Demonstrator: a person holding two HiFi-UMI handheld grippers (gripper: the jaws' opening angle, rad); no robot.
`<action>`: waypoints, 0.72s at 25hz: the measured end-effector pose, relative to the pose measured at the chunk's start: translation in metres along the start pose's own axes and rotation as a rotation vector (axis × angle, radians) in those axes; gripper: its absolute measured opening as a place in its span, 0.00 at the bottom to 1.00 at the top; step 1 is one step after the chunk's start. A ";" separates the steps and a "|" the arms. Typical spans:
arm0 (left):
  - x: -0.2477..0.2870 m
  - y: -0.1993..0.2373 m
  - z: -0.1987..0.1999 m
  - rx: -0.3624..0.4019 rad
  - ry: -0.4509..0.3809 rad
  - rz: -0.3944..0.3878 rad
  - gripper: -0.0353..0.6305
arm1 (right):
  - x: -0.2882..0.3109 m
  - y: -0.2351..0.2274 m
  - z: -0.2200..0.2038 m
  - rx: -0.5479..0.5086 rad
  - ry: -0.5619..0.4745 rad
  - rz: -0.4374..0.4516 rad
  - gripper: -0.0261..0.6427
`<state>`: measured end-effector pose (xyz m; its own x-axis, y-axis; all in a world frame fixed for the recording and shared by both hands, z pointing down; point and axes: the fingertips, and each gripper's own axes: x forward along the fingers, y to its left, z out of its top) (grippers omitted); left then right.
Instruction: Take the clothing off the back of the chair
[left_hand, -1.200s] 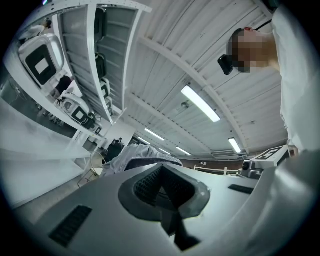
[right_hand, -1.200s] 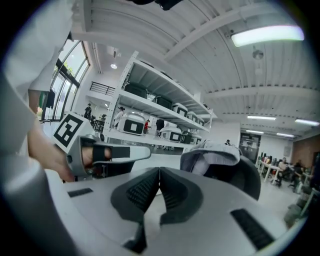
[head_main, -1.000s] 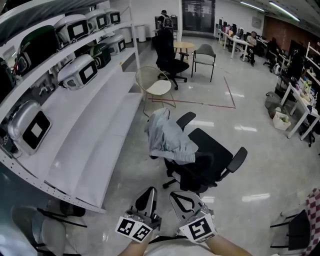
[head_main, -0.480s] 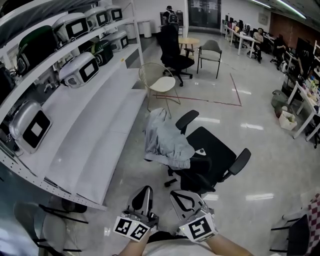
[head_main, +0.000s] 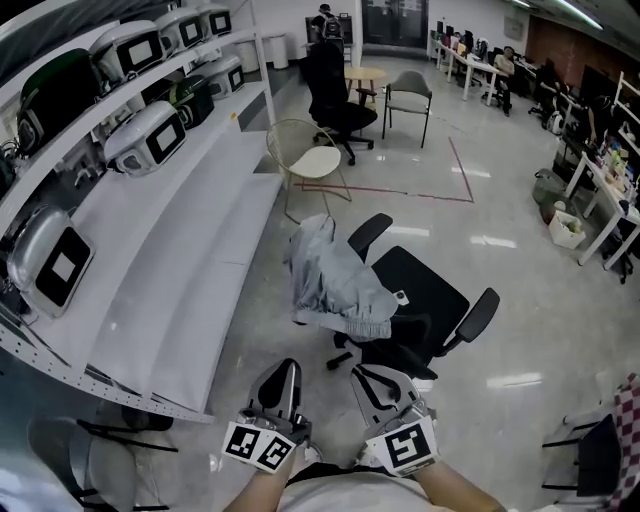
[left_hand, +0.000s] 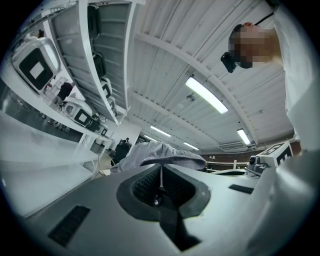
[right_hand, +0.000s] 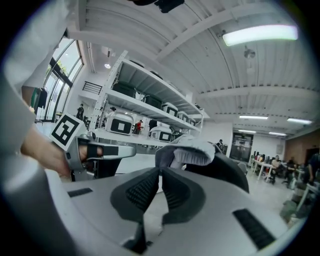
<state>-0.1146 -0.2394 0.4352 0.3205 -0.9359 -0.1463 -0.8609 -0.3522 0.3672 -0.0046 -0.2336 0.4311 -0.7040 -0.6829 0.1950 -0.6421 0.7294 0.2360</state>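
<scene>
One crumpled pale-grey fabric garment (head_main: 335, 282) drapes the black swivel chair (head_main: 425, 295), hem bunched. Our left gripper (head_main: 283, 377) and right gripper (head_main: 380, 386) are pressed together; both empty.

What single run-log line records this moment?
grey clothing: draped over chair back, untouched | left gripper: jaws shut, empty | right gripper: jaws shut, empty

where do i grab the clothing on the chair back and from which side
Grip the bunched ridge of the clothing where it crests the chair back, coming from behind the chair, the near side. It hangs draped over that edge, so it should lift straight up. Left gripper and right gripper are shut; open first.
</scene>
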 end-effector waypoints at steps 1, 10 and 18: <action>0.002 0.002 0.001 -0.001 0.003 -0.008 0.07 | 0.001 -0.002 0.000 -0.001 0.005 -0.010 0.07; 0.023 0.010 -0.001 -0.001 0.040 -0.079 0.26 | 0.015 -0.009 0.004 -0.005 0.025 -0.072 0.24; 0.041 0.019 0.001 0.008 0.072 -0.143 0.42 | 0.019 -0.021 0.005 -0.001 0.029 -0.140 0.32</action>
<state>-0.1183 -0.2850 0.4355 0.4676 -0.8743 -0.1306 -0.8073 -0.4825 0.3399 -0.0062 -0.2622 0.4250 -0.5981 -0.7791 0.1876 -0.7335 0.6265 0.2634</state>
